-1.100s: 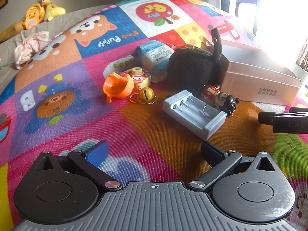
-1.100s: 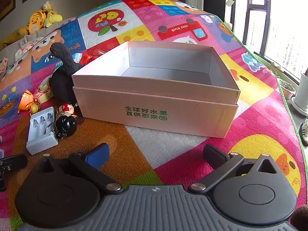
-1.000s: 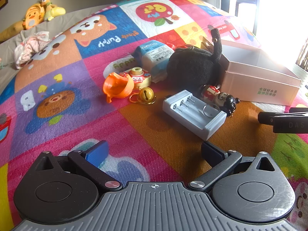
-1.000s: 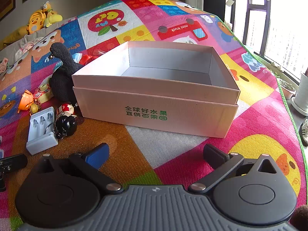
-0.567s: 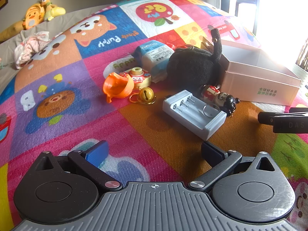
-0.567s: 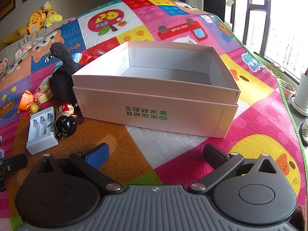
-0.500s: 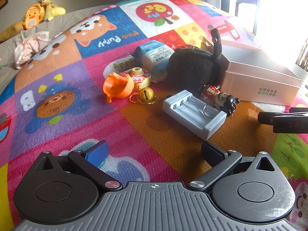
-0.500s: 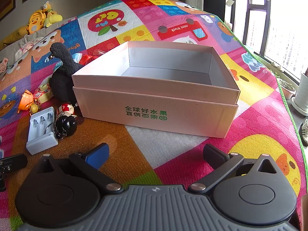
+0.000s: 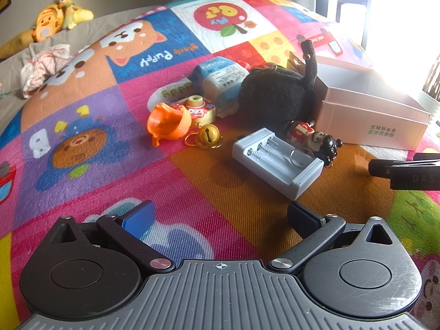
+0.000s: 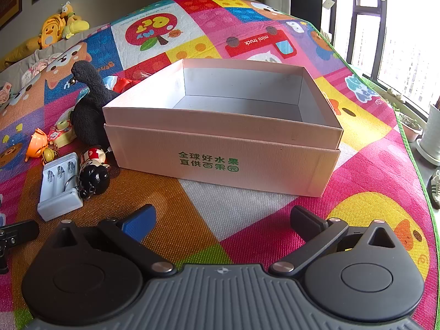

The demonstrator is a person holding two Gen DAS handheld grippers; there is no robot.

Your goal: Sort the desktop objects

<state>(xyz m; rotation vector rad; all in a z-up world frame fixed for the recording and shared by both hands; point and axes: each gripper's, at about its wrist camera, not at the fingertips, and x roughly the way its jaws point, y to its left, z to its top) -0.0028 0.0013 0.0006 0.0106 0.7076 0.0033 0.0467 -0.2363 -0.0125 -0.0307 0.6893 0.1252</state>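
An open empty cardboard box stands on the colourful play mat, in front of my right gripper, which is open and empty. My left gripper is open and empty, short of a grey battery holder. Behind the holder lie a doll keychain, a black plush toy, a gold bell, an orange toy, a small toy camera and a blue-white packet. The box shows at the right in the left wrist view.
The right gripper's finger reaches in from the right in the left wrist view. Plush toys and crumpled cloth lie far back left. A window and a plant pot are beyond the mat's right edge.
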